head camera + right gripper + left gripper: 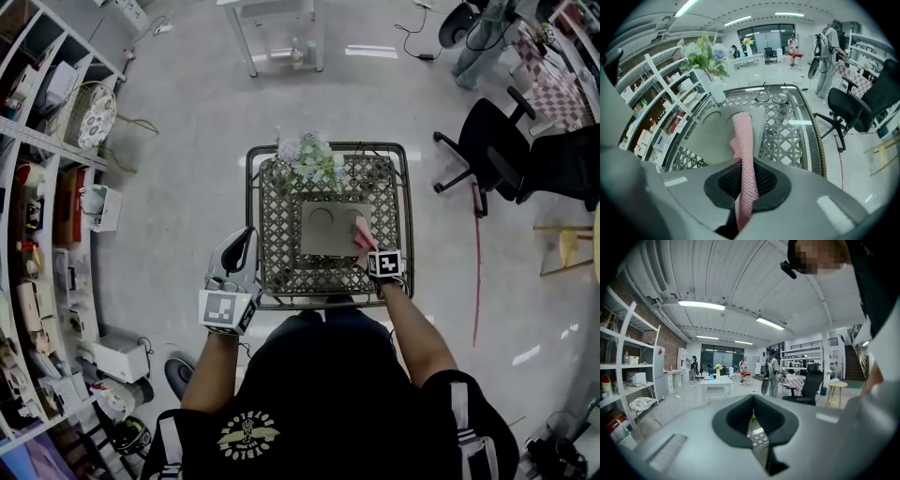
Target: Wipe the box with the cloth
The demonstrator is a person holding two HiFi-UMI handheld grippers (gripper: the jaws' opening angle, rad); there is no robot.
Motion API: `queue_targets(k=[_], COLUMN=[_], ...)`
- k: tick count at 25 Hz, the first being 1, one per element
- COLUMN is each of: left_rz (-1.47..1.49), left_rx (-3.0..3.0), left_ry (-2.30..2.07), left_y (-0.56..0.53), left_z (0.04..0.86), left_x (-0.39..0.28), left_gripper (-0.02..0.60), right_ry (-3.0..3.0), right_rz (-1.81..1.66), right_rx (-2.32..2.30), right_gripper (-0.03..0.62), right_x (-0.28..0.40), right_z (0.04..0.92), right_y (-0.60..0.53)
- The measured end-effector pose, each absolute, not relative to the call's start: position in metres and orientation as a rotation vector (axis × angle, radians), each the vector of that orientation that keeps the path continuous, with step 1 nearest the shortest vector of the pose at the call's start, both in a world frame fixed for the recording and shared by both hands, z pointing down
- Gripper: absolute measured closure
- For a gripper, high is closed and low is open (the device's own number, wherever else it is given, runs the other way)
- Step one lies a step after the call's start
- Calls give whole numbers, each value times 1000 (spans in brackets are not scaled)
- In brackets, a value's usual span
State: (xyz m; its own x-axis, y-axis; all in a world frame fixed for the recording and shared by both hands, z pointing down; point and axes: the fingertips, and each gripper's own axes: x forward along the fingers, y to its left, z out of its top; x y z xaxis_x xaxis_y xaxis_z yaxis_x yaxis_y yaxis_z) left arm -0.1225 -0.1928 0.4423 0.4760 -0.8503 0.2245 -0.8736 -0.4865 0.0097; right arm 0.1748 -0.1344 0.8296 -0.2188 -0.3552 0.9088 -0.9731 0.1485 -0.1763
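Head view, nearest: the person's black shirt (328,394) is filling the lower centre of the frame.
Head view, box: the flat box (326,230) is lying mid-frame on the lattice table (281,277), below the flowers (309,159).
Head view, right gripper: the right gripper (367,247) is reaching onto the box's right edge, where the pink cloth (362,232) is resting.
Head view, left gripper: the left gripper (244,239) is hanging just beside the table's left rim.
Left gripper view: jaws are pressing together with nothing between them.
Right gripper view: jaws are pinching the cloth (743,140) in a fold, and its free end is trailing onto the box (710,136).
Handling, judged: the cloth is looking soft, light and prone to bunching, so a mid-fold grip is suiting it. The box is looking like light, stiff cardboard that may slide, so steadying its left edge seems wise.
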Motion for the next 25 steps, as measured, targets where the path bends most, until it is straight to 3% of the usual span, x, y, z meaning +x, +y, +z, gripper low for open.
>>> queue_targets(k=[12, 25], left_rz=[206, 193], left_rx=[2596, 2687], left_ry=[-1498, -1465], left_y=[-195, -183], left_z=[430, 405], left_x=[-122, -136], left_gripper=[581, 581], right_ry=[-1998, -2338], right_rz=[938, 539], right_rx=[1456, 1712], right_gripper=[577, 577], right_x=[182, 184], right_z=[719, 512], right_y=[-131, -127])
